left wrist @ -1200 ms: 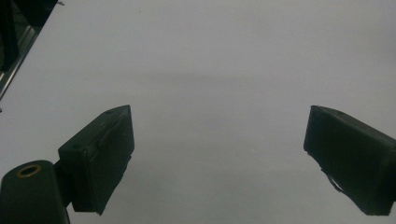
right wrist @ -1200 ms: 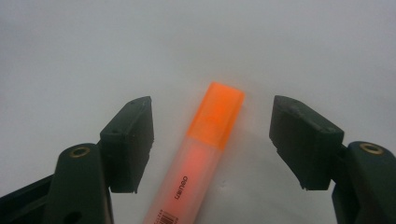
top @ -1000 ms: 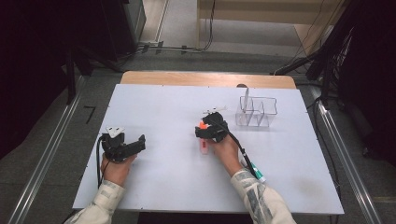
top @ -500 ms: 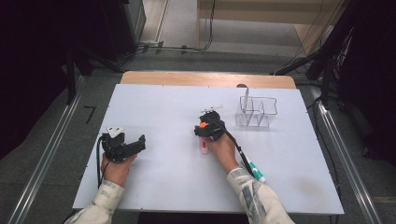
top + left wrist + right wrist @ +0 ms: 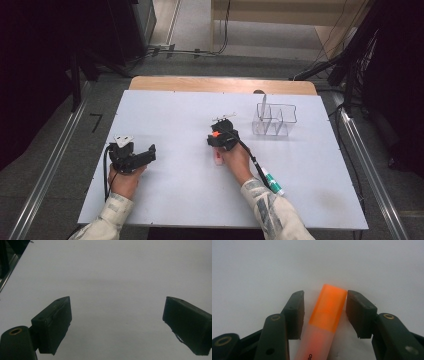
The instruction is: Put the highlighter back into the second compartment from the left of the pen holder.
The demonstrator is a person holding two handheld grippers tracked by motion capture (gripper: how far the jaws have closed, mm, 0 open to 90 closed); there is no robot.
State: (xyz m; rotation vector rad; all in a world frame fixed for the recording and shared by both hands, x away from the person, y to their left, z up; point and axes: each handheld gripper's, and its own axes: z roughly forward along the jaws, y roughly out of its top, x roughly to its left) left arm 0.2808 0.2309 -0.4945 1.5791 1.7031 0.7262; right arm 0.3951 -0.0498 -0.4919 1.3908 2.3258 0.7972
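Two grippers are working over the white tabletop (image 5: 180,200) in the high view, each held in one of the person's hands. The right gripper (image 5: 325,312) is reaching down near the middle of the tabletop, and in the right gripper view its jaws are straddling an orange highlighter (image 5: 325,317) that is lying flat on the white surface. The highlighter's bright orange cap end is pointing away from the camera, with the paler translucent barrel running back toward the bottom of the view. The jaw on the right of that view is touching or nearly touching the cap's edge, while a thin gap is showing on the other side, so the jaws are standing partly closed around the highlighter without clearly pinching it.

The left gripper (image 5: 117,322) is resting low at the left of the tabletop, well apart from the highlighter, with its jaws spread wide over bare surface.

In the high view, a clear divided organizer (image 5: 274,120) is standing toward the far right of the tabletop, beyond the right gripper. A teal-and-white marker (image 5: 271,181) is lying just beside the person's right forearm, near the trailing cable.
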